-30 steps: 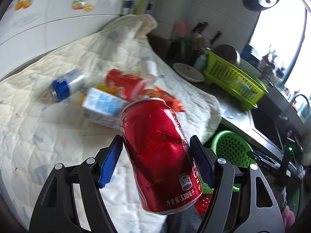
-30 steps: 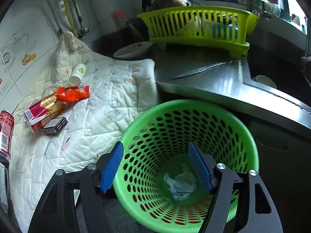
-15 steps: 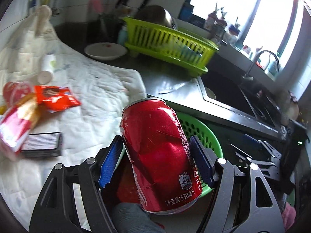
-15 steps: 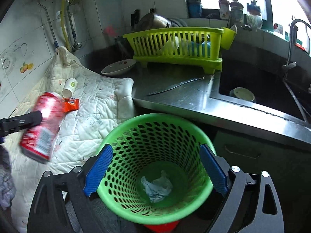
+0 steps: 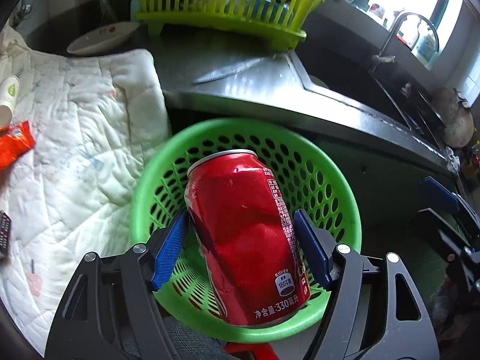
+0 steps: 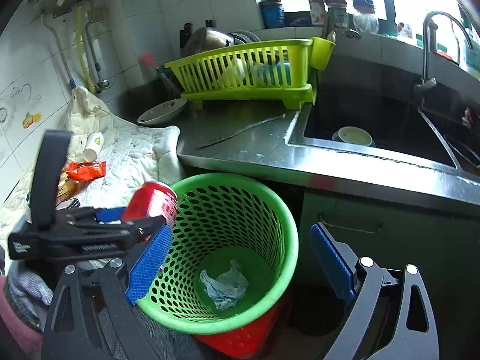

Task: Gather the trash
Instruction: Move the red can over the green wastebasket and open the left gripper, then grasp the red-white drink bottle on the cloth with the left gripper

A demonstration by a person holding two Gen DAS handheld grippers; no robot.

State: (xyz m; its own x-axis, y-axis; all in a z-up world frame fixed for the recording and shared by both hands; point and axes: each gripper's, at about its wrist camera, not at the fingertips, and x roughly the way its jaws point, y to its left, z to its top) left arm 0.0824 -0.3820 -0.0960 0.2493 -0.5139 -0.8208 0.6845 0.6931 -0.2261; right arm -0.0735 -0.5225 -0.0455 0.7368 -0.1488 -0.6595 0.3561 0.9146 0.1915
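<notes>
The left gripper (image 5: pixel 241 247) has its ribbed blue pads pressed against the two sides of a dented red aluminium can (image 5: pixel 244 240), held tilted above the mouth of a round green plastic basket (image 5: pixel 336 180) whose wall is pierced with rows of oval holes. White print on the can reads "330" with Chinese characters near its base, beside a small dark badge and a column of fine text too small to read. From the right wrist camera the can (image 6: pixel 153 201) hangs just over the basket's near left rim (image 6: pixel 282 210), and a crumpled pale paper wad (image 6: pixel 225 285) lies on the basket floor. The right gripper (image 6: pixel 240 267) stands wide open and grips nothing, one pad at the basket's left rim and the other clear of its right side. The basket sits nested in a red one (image 6: pixel 240 342) below the front edge of a stainless steel counter (image 6: pixel 255 153). On the counter's left end lies a white quilted cloth (image 5: pixel 75 150) carrying an orange foil wrapper (image 5: pixel 15 144) and a tipped paper cup (image 6: pixel 93 147). Toward the back edge sit a shallow white bowl (image 6: pixel 163 111), a long knife (image 6: pixel 240 132) and a slatted lime-green dish rack (image 6: pixel 249 69). At the counter's right end a sunken sink (image 6: pixel 390 126) holds a small bowl under a curved tap (image 6: pixel 429 45). White tiles line the wall; jars stand on the windowsill.
</notes>
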